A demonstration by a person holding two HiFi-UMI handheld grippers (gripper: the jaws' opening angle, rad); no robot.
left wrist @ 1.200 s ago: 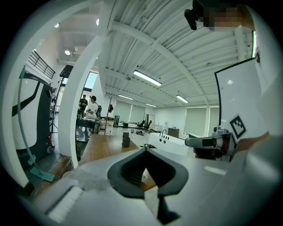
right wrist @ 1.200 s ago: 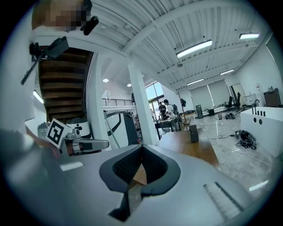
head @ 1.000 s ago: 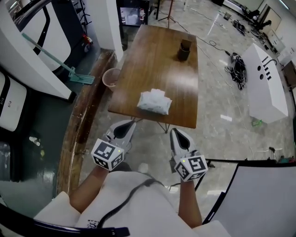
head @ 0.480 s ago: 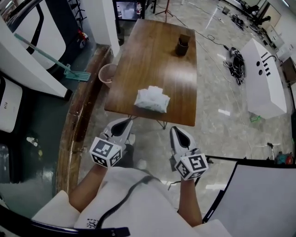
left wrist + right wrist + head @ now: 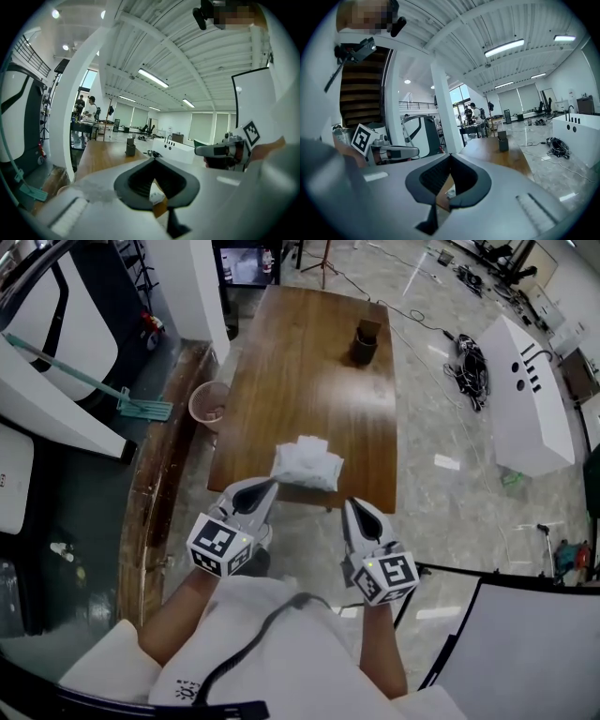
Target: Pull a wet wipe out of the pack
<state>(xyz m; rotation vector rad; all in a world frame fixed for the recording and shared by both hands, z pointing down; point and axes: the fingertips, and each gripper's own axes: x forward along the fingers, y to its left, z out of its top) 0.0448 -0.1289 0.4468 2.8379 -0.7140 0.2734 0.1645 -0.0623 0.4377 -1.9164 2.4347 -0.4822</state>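
The wet wipe pack [image 5: 307, 465], white and crinkled, lies at the near end of the wooden table [image 5: 319, 381]. My left gripper [image 5: 270, 484] is shut and empty, its tip just short of the pack's near left corner. My right gripper [image 5: 352, 503] is also shut and empty. It hangs off the table's near edge, to the right of the pack and below it in the head view. In the left gripper view the jaws [image 5: 153, 160] meet at the tip, and a bit of the pack [image 5: 156, 196] shows through their gap. The right gripper view shows its jaws [image 5: 450, 155] closed too.
A dark cup [image 5: 366, 341] stands at the table's far end. Left of the table are a pink bucket [image 5: 208, 401] and a green mop [image 5: 141, 407] on the floor. A white cabinet [image 5: 525, 395] and cables [image 5: 469, 357] lie to the right. A white board [image 5: 506, 652] stands by my right arm.
Both grippers have moved forward towards the table's near edge. The left tip is now close to the pack. The jaws stayed shut.
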